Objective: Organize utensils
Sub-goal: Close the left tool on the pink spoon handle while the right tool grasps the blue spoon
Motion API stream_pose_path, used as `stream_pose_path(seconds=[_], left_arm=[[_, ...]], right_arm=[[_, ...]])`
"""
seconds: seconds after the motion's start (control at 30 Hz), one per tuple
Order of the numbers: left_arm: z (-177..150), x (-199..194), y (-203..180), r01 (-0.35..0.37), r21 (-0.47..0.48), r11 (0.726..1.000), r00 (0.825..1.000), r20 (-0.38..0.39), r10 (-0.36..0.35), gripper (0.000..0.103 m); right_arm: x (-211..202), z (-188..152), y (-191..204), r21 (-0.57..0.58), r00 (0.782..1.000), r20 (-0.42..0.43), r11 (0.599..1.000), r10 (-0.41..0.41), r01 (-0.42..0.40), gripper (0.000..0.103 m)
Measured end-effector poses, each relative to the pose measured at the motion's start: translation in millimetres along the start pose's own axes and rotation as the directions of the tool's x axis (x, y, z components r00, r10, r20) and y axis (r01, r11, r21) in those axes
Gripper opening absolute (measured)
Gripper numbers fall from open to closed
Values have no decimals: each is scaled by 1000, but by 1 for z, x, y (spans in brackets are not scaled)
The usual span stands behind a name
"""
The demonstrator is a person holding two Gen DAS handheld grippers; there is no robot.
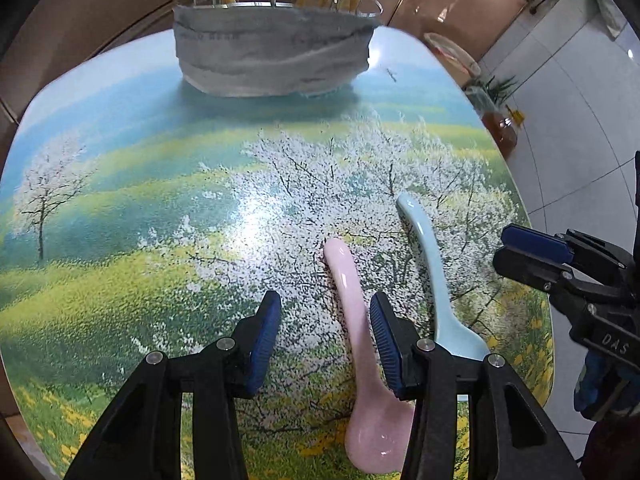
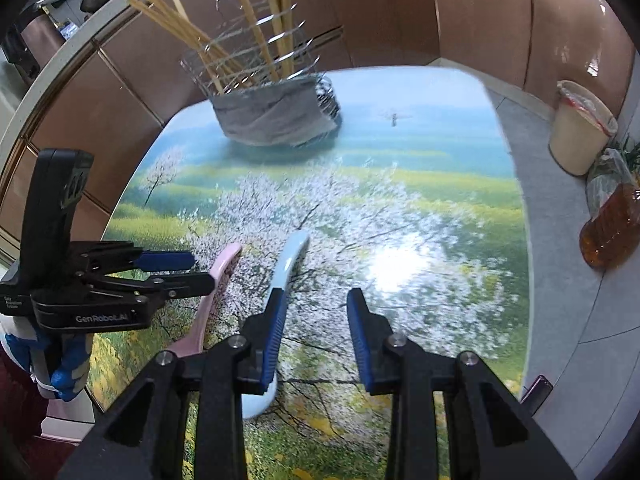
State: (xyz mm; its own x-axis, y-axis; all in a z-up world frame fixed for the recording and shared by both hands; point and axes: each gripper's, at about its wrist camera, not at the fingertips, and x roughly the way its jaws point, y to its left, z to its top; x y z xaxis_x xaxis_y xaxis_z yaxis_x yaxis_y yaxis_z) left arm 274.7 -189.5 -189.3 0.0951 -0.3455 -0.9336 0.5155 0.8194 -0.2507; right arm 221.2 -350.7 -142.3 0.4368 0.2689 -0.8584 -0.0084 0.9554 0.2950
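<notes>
My left hand-held gripper [image 1: 324, 304] hangs with its jaws parted, gripping nothing; the glossy pink ceramic spoon [image 1: 352, 320] lies on the bench [image 1: 120, 208] between its fingers, close to the right one. My right hand-held gripper [image 2: 318, 300] is likewise parted and holds nothing, the pale blue ceramic spoon [image 2: 290, 260] by its left finger. Both spoons lie lengthwise, bowls near me, handles pointing toward the wire chopstick basket [image 2: 276, 112] wrapped in grey cloth.

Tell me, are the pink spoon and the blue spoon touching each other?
Apart. The left wrist view shows patterned tabletop between the pink spoon and the blue spoon along their handles; their bowls are partly hidden.
</notes>
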Motion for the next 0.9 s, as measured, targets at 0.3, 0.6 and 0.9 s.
stream_pose_path(seconds=[0.3, 0.6, 0.9], left_arm=[[5, 1, 9, 32, 15, 999, 1000, 0, -32, 38], [3, 0, 9, 26, 52, 998, 1000, 9, -26, 28], [-1, 0, 5, -22, 103, 994, 999, 40, 18, 25]], right_arm=[[30, 9, 16, -34, 998, -63, 999, 9, -11, 30], [48, 15, 22, -55, 995, -97, 998, -1, -4, 30], [62, 23, 33, -95, 994, -103, 995, -28, 18, 30]])
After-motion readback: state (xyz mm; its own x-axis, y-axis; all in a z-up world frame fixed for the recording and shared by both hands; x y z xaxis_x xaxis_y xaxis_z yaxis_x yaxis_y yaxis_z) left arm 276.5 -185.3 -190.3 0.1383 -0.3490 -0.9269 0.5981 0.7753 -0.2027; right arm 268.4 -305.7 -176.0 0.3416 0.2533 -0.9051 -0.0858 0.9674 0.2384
